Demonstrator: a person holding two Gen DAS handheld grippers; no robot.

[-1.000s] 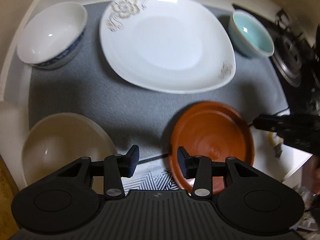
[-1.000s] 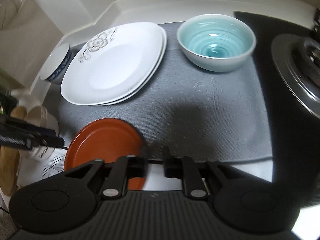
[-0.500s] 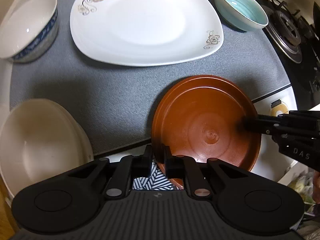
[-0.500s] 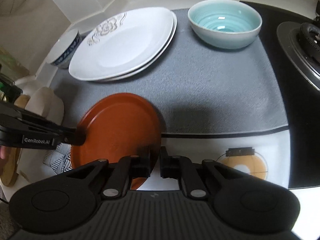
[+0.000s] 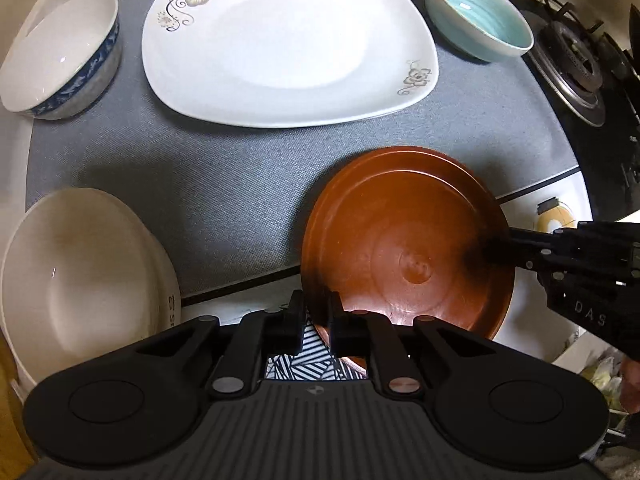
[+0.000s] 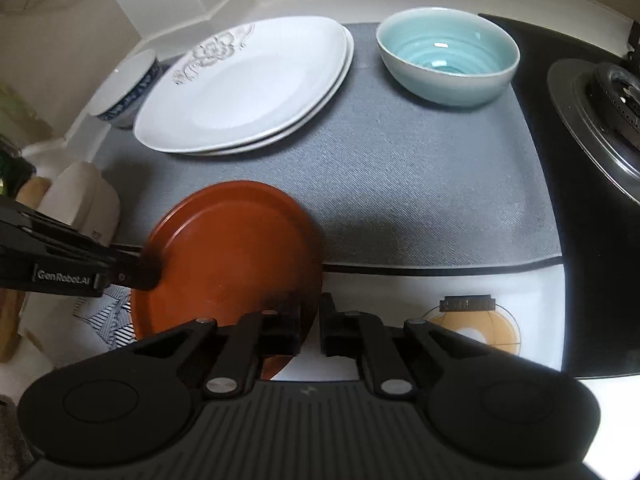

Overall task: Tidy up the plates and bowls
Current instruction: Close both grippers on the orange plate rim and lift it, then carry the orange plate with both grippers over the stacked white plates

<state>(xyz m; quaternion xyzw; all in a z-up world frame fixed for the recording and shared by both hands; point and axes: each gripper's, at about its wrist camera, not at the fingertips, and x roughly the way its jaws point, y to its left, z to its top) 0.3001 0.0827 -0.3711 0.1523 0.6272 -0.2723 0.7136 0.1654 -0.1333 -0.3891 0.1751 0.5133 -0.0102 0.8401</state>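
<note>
A brown round plate (image 5: 408, 244) is held above the counter's front edge by both grippers. My left gripper (image 5: 316, 320) is shut on its near-left rim. My right gripper (image 6: 310, 326) is shut on its right rim, and it shows at the right in the left wrist view (image 5: 504, 246). The plate also shows in the right wrist view (image 6: 232, 256). White flowered plates (image 5: 280, 44) lie stacked at the back of the grey mat (image 5: 200, 168). A teal bowl (image 5: 476, 12) sits back right, a blue-patterned white bowl (image 5: 60, 56) back left, a cream bowl (image 5: 80, 280) front left.
A gas stove burner (image 6: 600, 96) on black glass lies to the right of the mat. A black-and-white striped cloth (image 5: 304, 356) lies under the plate at the counter front. A round orange sticker (image 6: 472, 326) marks the white counter edge.
The left gripper went from open to shut on the brown plate's rim. Both grippers have lifted the plate off the counter and hold it between them.
</note>
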